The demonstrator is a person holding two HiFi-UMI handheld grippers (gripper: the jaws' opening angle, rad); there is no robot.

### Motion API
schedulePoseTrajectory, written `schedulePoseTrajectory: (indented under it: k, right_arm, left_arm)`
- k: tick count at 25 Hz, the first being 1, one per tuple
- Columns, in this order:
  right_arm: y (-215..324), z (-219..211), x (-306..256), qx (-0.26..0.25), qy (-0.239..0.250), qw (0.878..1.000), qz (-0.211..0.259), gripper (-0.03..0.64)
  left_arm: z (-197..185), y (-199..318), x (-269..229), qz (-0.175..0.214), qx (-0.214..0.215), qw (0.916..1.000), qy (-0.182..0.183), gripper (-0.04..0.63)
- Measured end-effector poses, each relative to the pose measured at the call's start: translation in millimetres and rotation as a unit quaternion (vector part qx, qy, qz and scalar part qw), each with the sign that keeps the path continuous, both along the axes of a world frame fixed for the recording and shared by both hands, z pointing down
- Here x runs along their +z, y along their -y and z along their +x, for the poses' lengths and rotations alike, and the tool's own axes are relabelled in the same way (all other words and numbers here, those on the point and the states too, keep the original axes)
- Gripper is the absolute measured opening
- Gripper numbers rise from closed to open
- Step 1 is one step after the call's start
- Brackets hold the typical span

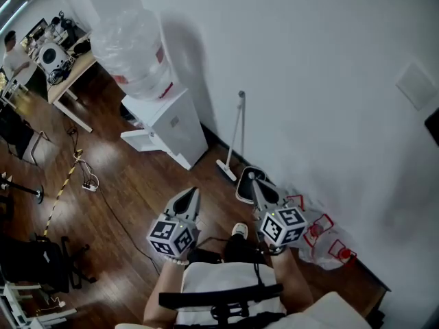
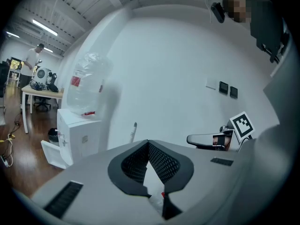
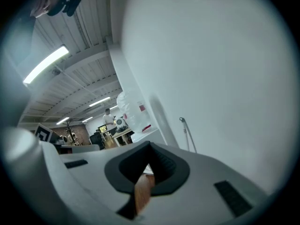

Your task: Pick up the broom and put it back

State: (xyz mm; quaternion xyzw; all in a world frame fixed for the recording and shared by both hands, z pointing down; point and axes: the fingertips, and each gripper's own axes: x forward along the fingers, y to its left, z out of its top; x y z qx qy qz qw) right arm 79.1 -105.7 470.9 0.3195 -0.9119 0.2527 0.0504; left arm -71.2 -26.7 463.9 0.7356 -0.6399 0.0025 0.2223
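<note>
A light-handled broom (image 1: 237, 134) leans upright against the white wall, its head (image 1: 226, 171) on the wood floor. The handle top also shows in the left gripper view as the broom (image 2: 133, 131) and in the right gripper view as the broom (image 3: 186, 133). My left gripper (image 1: 193, 193) is shut and empty, short of the broom and to its left. My right gripper (image 1: 251, 177) is shut too, holding nothing, its tip just right of the broom head over a dark-rimmed dustpan (image 1: 244, 186). The jaws meet in the left gripper (image 2: 148, 142) view and the right gripper (image 3: 150, 145) view.
A white water dispenser (image 1: 169, 125) with a big clear bottle (image 1: 133, 49) stands left of the broom. Clear bags with red parts (image 1: 322, 237) lie by the wall at right. A cable (image 1: 84, 175), a desk (image 1: 70, 74), a person (image 1: 12, 55) and a black chair (image 1: 40, 259) are at left.
</note>
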Motion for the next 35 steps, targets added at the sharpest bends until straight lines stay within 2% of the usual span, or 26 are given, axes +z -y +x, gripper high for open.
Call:
schedulePoseTrajectory:
  k: [6,11,16,23,24,26,29,32,35]
  right_arm:
    - [34,-16,14,-0.008,-0.003,1.000,-0.020,0.010]
    - [48,-26,23,0.005,-0.014,1.000,-0.026,0.010]
    - [66,-34,32,0.024,-0.031,0.999,-0.033,0.010]
    - [102,-35,58,0.083,-0.047,0.994,-0.056,0.010]
    - [105,-35,64,0.093,-0.048,0.993,-0.062,0.011]
    - [110,-33,78,0.112,-0.050,0.990,-0.075,0.011]
    - [112,-25,100,0.140,-0.054,0.984,-0.096,0.011]
    - [112,-21,120,0.164,-0.057,0.978,-0.115,0.010]
    - [120,-20,139,0.182,-0.058,0.973,-0.129,0.009]
  left_arm:
    - [-13,37,9,-0.013,-0.004,0.9999,-0.001,0.002]
    - [-27,69,26,-0.022,0.016,0.9996,-0.003,0.002]
    - [-37,114,48,-0.038,0.060,0.9975,0.009,0.002]
    - [-44,207,111,-0.077,0.134,0.9878,0.022,0.003]
    - [-45,224,122,-0.080,0.144,0.9861,0.022,0.014]
    - [-42,256,148,-0.093,0.166,0.9815,0.026,0.149]
    - [-34,299,187,-0.101,0.191,0.9749,0.053,0.152]
    - [-27,338,228,-0.108,0.202,0.9708,0.072,0.226]
    - [-22,375,270,-0.130,0.214,0.9642,0.089,0.227]
